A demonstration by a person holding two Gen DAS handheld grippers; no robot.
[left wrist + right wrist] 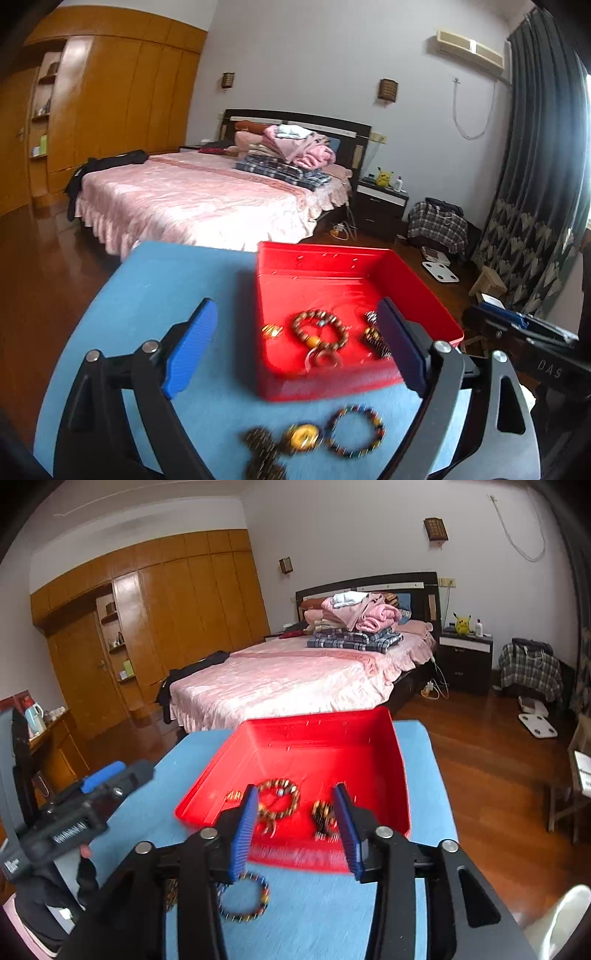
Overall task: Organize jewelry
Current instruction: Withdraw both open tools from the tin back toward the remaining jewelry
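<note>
Both our grippers hang above the blue table with nothing held.

Our left gripper (295, 350) has its blue pads spread wide; our right gripper (297, 829) is parted too, more narrowly. In the red tray (417, 280) lie a brown bead bracelet (319, 328), a small gold piece (272, 329) and a dark beaded item (375, 341) (blurred). On the blue table (155, 295), just in front of the tray, rest a multicoloured bead bracelet (356, 431), a yellow pendant (303, 437) and a bronze-looking chain (264, 456).
</note>
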